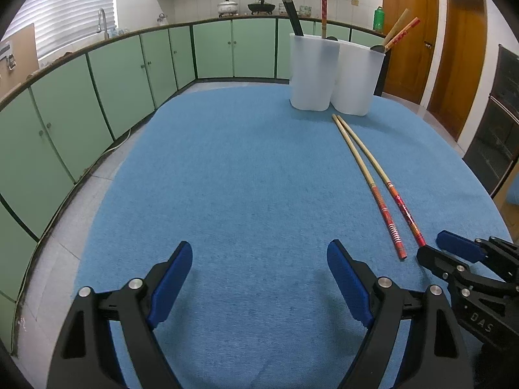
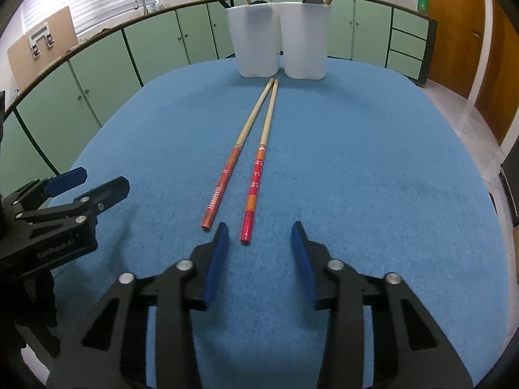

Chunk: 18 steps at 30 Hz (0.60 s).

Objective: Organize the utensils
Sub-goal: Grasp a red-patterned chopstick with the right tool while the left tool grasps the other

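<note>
Two long bamboo chopsticks with red patterned handles (image 2: 256, 165) lie on the blue cloth, tips toward two white cups. They also show in the left wrist view (image 1: 373, 178). The left white cup (image 2: 256, 40) holds black chopsticks and a red one. The right white cup (image 2: 305, 42) holds red-handled chopsticks and a dark utensil. My right gripper (image 2: 259, 236) is open, just behind the handle ends; the right-hand chopstick's end lies between its fingertips. My left gripper (image 1: 259, 259) is open and empty over bare cloth, left of the chopsticks.
The blue cloth (image 1: 227, 178) covers the table. Green cabinets (image 1: 97, 81) run along the far and left walls. Wooden doors (image 1: 454, 58) stand at the right. The right gripper shows at the left view's right edge (image 1: 454, 249).
</note>
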Each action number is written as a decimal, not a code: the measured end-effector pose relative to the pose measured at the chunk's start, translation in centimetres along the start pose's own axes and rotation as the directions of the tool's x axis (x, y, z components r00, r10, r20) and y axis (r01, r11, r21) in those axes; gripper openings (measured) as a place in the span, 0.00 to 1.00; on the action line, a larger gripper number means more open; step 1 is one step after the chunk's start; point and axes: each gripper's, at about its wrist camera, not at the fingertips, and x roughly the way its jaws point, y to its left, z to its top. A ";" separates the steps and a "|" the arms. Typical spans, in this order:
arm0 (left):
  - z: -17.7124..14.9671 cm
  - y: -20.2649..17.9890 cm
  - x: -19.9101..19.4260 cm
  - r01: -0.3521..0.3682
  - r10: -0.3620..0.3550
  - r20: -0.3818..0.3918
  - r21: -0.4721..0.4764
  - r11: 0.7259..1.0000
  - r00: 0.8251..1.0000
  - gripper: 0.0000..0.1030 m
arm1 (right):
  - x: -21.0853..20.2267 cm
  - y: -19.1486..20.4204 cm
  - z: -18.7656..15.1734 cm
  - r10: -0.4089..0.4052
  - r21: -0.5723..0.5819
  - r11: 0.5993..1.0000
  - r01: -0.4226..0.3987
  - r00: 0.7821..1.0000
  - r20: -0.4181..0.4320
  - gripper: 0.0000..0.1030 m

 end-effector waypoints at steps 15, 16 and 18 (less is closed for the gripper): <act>0.2 -3.4 -0.1 0.063 -0.063 -0.005 0.031 0.998 0.998 0.80 | -1.2 -2.6 -0.5 0.013 0.057 0.998 -0.014 1.000 0.013 0.05; 0.2 -3.8 -0.1 0.070 -0.070 -0.005 0.035 0.997 0.998 0.80 | -1.3 -3.0 -0.7 0.010 0.062 0.998 -0.011 1.000 0.014 0.05; 0.3 -4.5 0.0 0.081 -0.081 -0.006 0.041 0.996 0.997 0.80 | -1.7 -3.9 -1.0 0.004 0.074 0.997 -0.005 1.000 0.015 0.05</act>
